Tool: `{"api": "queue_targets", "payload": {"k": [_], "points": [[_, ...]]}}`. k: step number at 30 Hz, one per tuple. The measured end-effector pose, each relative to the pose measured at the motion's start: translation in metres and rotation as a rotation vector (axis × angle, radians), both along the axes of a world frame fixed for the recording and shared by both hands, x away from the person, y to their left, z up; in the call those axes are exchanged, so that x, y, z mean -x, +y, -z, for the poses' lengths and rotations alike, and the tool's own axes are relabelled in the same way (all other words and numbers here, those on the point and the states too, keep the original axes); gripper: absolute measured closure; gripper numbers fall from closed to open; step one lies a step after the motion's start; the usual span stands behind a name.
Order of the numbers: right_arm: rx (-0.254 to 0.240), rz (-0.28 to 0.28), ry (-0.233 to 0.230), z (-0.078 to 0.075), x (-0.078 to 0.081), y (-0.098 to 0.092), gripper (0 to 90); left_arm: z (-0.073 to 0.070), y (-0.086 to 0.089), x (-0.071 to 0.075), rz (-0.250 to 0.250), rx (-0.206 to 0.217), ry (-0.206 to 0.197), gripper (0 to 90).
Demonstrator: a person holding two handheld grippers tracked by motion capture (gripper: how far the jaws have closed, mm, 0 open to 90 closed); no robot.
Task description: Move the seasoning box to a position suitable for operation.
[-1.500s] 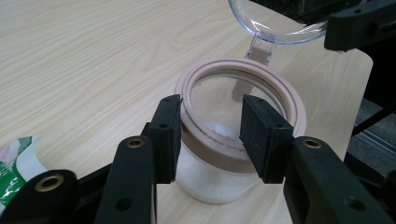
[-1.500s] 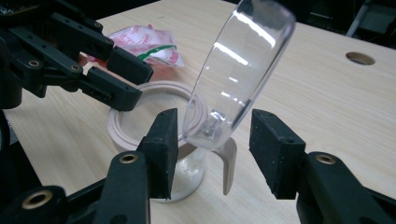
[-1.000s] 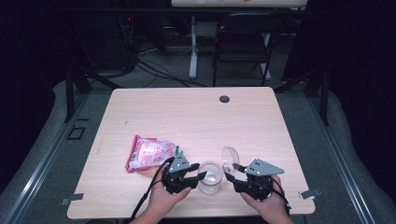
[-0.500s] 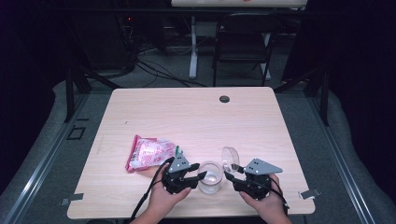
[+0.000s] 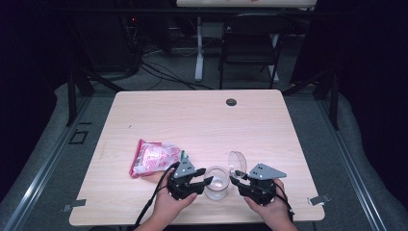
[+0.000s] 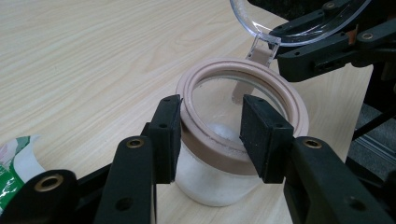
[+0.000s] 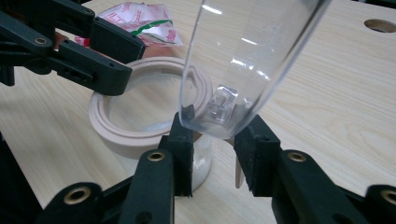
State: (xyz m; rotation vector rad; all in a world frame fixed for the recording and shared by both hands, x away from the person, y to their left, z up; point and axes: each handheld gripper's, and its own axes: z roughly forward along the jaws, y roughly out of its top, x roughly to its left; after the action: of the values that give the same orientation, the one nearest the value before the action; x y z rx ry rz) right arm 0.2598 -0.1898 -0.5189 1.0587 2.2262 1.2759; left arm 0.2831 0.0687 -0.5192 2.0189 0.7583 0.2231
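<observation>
A clear jar [image 5: 216, 183] with a pale pinkish rim stands on the wooden table [image 5: 202, 120] at the person's edge, directly between the two grippers. The left gripper [image 5: 204, 181] comes at it from the left side. In the left gripper view its two black jaws stand half apart with the near part of the jar's rim [image 6: 243, 107] between them: one pad lies against the outside of the rim, the other sits over the mouth, on the inner side of the rim wall. They appear to clamp that wall, though the contact of the inner pad is hard to judge.

The right gripper [image 5: 235, 180] comes at the jar from the right. Its jaws have just been closing and now stand about halfway, on either side of the hinge tab at the foot of the clear round lid [image 7: 247, 60]. The lid stands tilted up, open, joined to the jar's rim at the side nearest this gripper. Whether the pads press on the hinge tab or merely flank it cannot be told from the right gripper view.

Inside the jar a little white stuff [image 6: 219, 133] lies at the bottom. Just beyond the left gripper, on its far left side, a pink and white packet [image 5: 153, 157] lies flat on the table, apart from the jar.
</observation>
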Motion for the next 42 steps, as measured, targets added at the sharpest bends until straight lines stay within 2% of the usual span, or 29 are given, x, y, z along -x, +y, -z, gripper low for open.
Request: {"api": "queue_targets", "payload": {"k": [6, 9, 16, 25, 29, 32, 36, 42], "points": [[0.003, 0.006, -0.001, 0.001, -0.002, 0.000, 70.8, 0.000, 0.000, -0.001, 0.000, 0.006, 0.003, 57.7], [-0.015, 0.016, 0.011, 0.002, -0.006, -0.002, 70.7, 0.001, -0.001, -0.002, 0.000, 0.018, 0.017, 56.6], [-0.035, 0.035, 0.033, 0.003, -0.012, -0.005, 72.9, 0.001, -0.001, -0.003, 0.006, 0.027, 0.023, 56.1], [-0.047, 0.052, 0.037, 0.004, -0.023, -0.004, 74.8, 0.001, -0.003, -0.004, 0.005, 0.047, 0.028, 55.1], [-0.050, 0.046, 0.034, 0.005, -0.026, -0.006, 73.7, 0.001, -0.004, -0.004, -0.003, 0.046, 0.030, 55.1], [-0.056, 0.044, 0.029, 0.005, -0.029, -0.006, 73.6, 0.000, -0.003, -0.004, -0.007, 0.068, 0.027, 55.1], [-0.052, 0.018, 0.013, 0.007, -0.033, -0.008, 72.3, -0.005, 0.003, -0.002, -0.018, 0.097, 0.003, 53.0], [-0.056, 0.000, 0.006, 0.008, -0.038, -0.009, 74.0, -0.006, 0.013, -0.002, -0.045, 0.086, -0.002, 52.1]]}}
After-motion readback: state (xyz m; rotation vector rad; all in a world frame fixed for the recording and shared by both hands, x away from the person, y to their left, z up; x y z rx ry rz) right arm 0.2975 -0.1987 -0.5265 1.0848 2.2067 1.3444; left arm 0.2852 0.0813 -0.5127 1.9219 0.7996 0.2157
